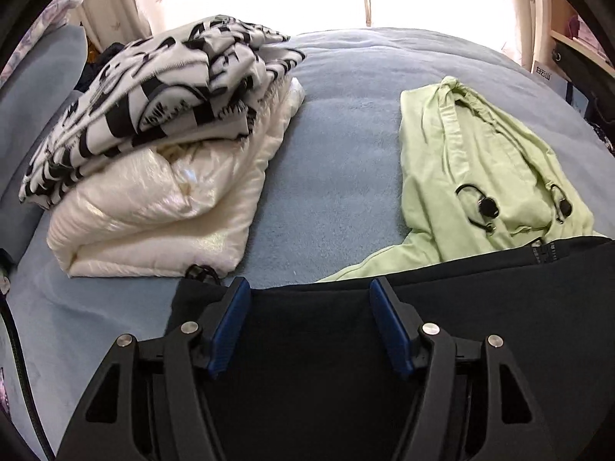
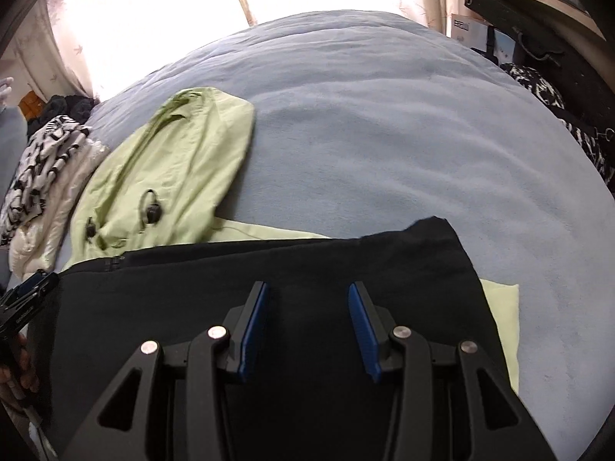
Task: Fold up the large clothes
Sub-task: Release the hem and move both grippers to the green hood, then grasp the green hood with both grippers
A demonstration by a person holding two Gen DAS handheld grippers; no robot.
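Two grippers hang over the black garment [image 2: 269, 269] spread at the near edge of the bed [image 2: 384, 115]. Left gripper [image 1: 309, 288], jaws spread, nothing between the blue pads, cloth lying below them. Right gripper [image 2: 307, 292], jaws parted too, above the same dark cloth; whether its pads touch the cloth is hard to say. Under the black piece lies a pale green hoodie [image 1: 480, 161], hood pointing away. Further left, a folded cream jacket [image 1: 153, 215] with a black-and-white top [image 1: 153, 92] stacked on it.
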